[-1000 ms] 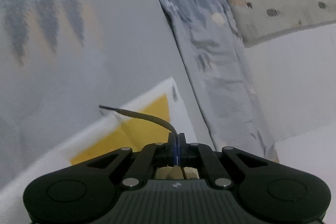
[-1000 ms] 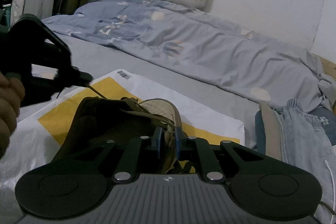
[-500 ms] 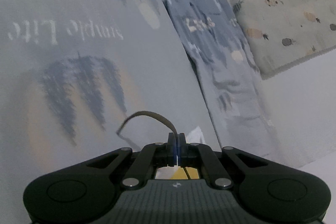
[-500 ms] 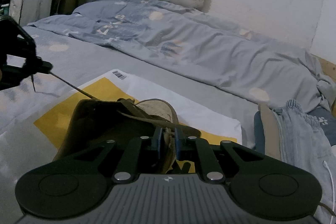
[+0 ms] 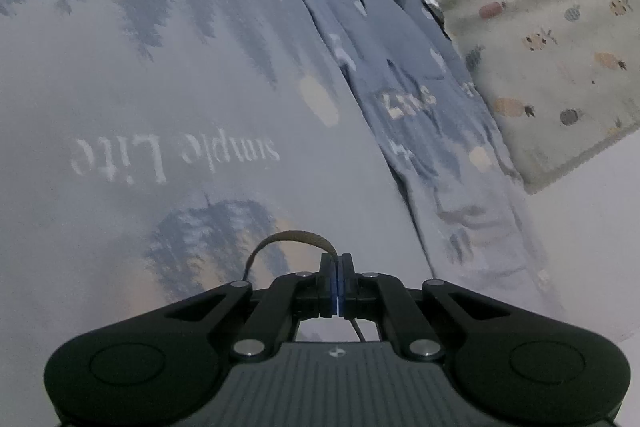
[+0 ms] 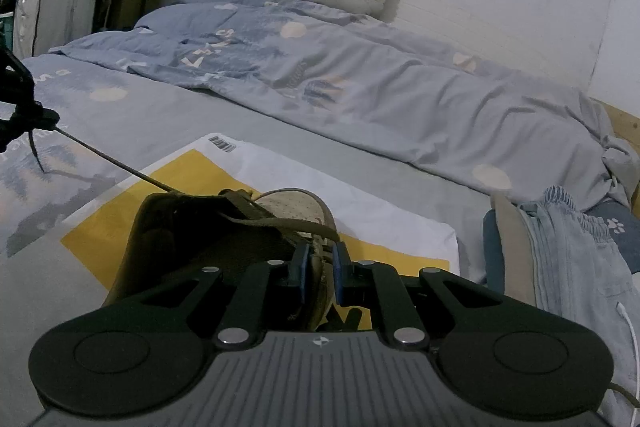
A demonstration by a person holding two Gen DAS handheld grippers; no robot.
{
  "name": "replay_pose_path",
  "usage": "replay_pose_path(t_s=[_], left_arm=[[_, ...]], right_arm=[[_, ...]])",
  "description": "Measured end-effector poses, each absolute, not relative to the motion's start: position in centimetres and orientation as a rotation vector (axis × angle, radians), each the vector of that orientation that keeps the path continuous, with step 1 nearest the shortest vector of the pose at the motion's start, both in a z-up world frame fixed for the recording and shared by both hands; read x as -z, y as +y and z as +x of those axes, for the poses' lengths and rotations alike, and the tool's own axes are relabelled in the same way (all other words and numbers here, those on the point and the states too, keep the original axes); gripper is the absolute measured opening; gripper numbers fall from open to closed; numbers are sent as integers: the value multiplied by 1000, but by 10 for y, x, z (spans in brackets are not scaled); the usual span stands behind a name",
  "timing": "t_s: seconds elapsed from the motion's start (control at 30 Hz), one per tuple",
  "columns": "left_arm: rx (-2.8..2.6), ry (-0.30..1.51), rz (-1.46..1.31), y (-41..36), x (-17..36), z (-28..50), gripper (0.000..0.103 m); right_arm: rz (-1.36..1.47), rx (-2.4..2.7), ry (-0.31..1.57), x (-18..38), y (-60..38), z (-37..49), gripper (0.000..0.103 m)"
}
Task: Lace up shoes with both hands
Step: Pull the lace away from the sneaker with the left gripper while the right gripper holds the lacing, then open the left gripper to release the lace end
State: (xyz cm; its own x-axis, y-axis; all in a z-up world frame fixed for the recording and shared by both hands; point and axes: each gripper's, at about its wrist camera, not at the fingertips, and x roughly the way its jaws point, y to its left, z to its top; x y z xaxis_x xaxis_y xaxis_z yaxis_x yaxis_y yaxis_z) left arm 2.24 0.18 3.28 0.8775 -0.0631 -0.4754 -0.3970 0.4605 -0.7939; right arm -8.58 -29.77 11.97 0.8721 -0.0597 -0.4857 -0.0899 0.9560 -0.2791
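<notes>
My right gripper (image 6: 320, 263) clamps the dark shoe (image 6: 224, 227) on the yellow-and-white bag (image 6: 120, 203), toe pointing away; my left gripper (image 5: 337, 263), closed, pulls its lace (image 6: 116, 163) taut leftward

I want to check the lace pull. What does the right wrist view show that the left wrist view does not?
Only the right wrist view shows the dark brown shoe on the yellow and white plastic bag, held at its edge by the right hand-held gripper. Only the left wrist view shows the lace's free end looping past the shut left hand-held gripper. Both show the flat brown lace and the grey-blue printed bedsheet.
</notes>
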Motion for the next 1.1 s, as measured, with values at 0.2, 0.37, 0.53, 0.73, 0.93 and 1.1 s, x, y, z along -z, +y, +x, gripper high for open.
replay_pose_path(t_s=[0.2,0.37,0.53,0.73,0.93,1.1], left_arm=[[-252,460,-1081,12,-35,19,0],[-259,450,-1083,16,-36,18,0],[-261,464,-1072,17,-36,20,0],[-265,482,-1042,13,-39,22,0],[-342,473,-950,5,-50,19,42],[-412,447,-864,-4,-64,14,65]], right_arm=[[-298,-13,514,-120,-299,-86,10],[-296,-13,513,-120,-299,-86,10],[-299,-12,514,-120,-298,-86,10],[-305,-13,503,-123,-296,-89,10],[-273,-45,468,-130,-295,-98,10],[-257,-91,404,-141,-292,-113,21]])
